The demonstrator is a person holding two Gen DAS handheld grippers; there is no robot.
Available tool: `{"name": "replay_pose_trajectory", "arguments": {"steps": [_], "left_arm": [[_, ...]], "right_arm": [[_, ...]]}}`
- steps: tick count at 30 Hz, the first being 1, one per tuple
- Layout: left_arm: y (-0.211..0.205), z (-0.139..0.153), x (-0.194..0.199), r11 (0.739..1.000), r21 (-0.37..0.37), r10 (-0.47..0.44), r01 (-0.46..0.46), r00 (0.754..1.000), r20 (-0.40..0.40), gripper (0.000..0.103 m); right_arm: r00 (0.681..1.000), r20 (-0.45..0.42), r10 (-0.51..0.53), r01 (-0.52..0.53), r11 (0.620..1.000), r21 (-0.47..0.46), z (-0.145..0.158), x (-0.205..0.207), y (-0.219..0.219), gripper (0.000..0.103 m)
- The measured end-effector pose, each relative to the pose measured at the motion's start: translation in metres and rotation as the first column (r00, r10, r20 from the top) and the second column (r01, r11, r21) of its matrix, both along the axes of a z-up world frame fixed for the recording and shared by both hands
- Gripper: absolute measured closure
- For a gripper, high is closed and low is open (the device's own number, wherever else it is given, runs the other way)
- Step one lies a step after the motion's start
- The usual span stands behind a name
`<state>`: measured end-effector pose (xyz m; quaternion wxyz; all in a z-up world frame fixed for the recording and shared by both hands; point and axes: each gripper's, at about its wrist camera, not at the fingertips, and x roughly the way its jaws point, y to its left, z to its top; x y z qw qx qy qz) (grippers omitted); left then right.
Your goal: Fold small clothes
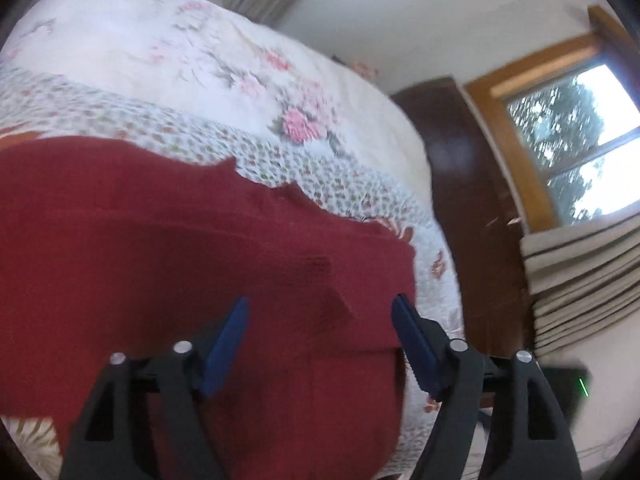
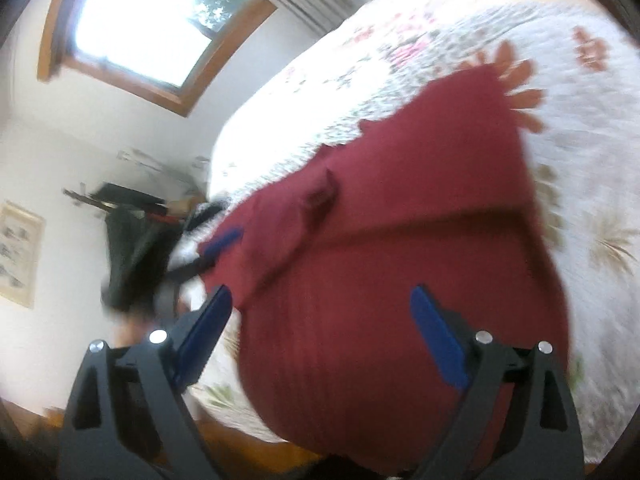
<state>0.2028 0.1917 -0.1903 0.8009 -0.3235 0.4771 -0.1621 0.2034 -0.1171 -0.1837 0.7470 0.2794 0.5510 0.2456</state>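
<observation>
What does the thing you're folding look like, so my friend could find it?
Find the big bed with the white flowery quilt. On its near end lies a dark red knitted garment, partly folded. It is the only plain, one-colour cloth there; all around it is flower print.

One dark red garment lies on one bed covered by one floral quilt. Two grippers are in view, the left gripper and the right gripper, each with two blue-padded fingers spread apart and gripping nothing. One wood-framed window shows. One framed picture hangs on the wall, possibly alongside dark clothing, blurred.
</observation>
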Motion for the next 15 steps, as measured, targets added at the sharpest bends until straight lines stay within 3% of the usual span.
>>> {"name": "replay_pose_trajectory", "arguments": {"steps": [3,5,9,15], "left_arm": [[0.039,0.01,-0.051,0.997,-0.015,0.082,-0.082,0.997,0.003,0.023],[0.064,0.003,-0.09,0.988,-0.015,0.151,-0.152,0.988,-0.026,0.021],[0.094,-0.023,-0.153,0.972,0.007,0.233,-0.234,0.965,-0.12,0.021],[0.122,-0.058,-0.212,0.938,-0.02,0.332,-0.346,0.914,-0.234,0.021]], "right_arm": [[0.996,-0.089,0.02,-0.011,0.995,0.097,-0.028,0.048,0.015,0.033],[0.984,-0.176,0.038,-0.009,0.986,0.167,-0.052,0.075,0.029,0.035],[0.957,-0.286,0.05,-0.004,0.987,0.159,-0.088,0.111,0.05,0.036],[0.942,-0.316,0.11,-0.052,0.981,0.186,-0.091,0.132,0.068,0.035]]}}
